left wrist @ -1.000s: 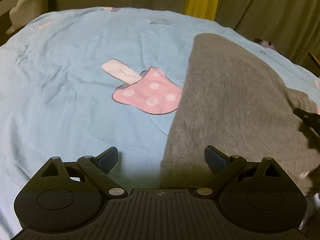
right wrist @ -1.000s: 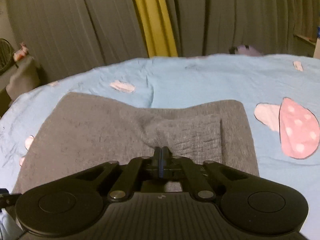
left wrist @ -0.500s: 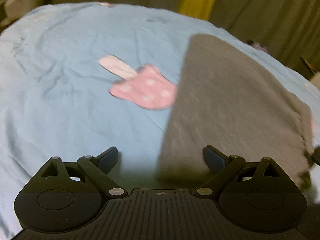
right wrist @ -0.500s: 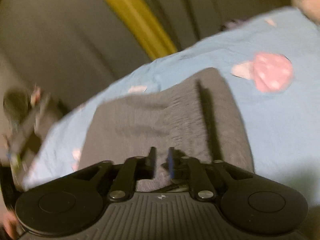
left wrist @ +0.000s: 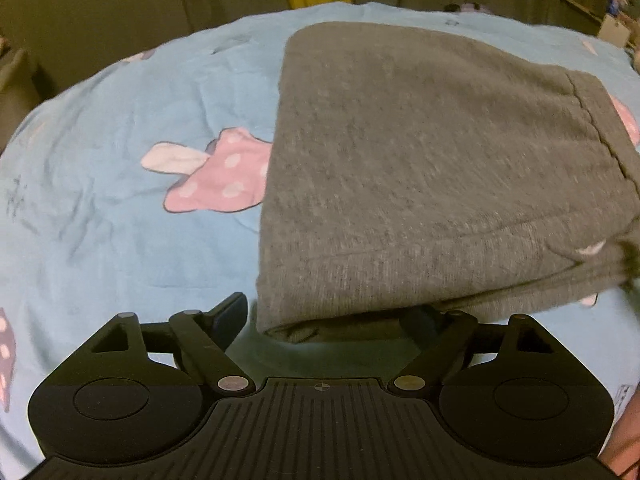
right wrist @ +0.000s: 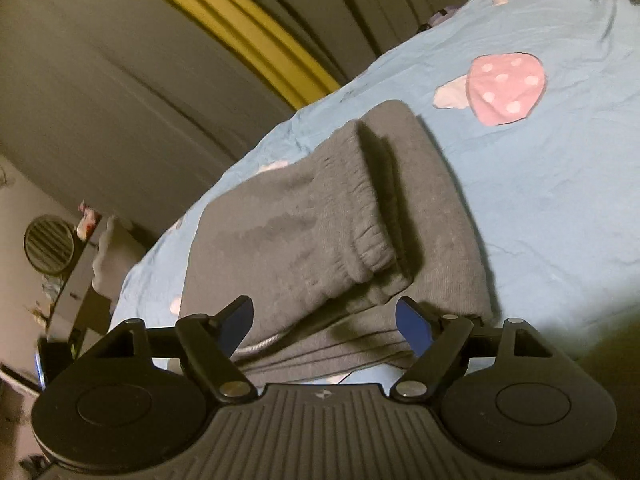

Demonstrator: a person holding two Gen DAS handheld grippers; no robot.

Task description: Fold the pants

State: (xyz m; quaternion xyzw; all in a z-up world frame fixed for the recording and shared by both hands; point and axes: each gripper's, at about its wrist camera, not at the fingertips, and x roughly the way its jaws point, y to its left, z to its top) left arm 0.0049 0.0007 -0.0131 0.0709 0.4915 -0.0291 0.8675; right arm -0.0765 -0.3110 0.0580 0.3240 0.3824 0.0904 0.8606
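Pants — grey knit, lying on the blue bed sheet as a compact stack of several layers, elastic waistband folded over on top, pink mushroom print half tucked under the left edge

Change: a second ago the right tongs were pinched shut on the cloth near the waistband; half a second ago they had cracked apart; now they gape wide with nothing between the fingers. The waistband layer has been dropped onto the pile and sits there on its own. The left view a second ago showed a flat single spread of grey; now it shows a thick bundle with stacked edges at the near side

Reading: the last fold looks laid down and released. Task seems close to done, perhaps only squaring the edges or a final pat left

Left tongs — spread open, low and level over the sheet at the near left corner of the bundle. One finger sits clear beside the cloth; the other is tucked under the overhanging near edge and mostly hidden. Not gripping

Right tongs — open, empty, rolled steeply to one side so the curtain and bed run diagonally. Fingers straddle the near end of the stack, close above it; contact with the cloth cannot be told
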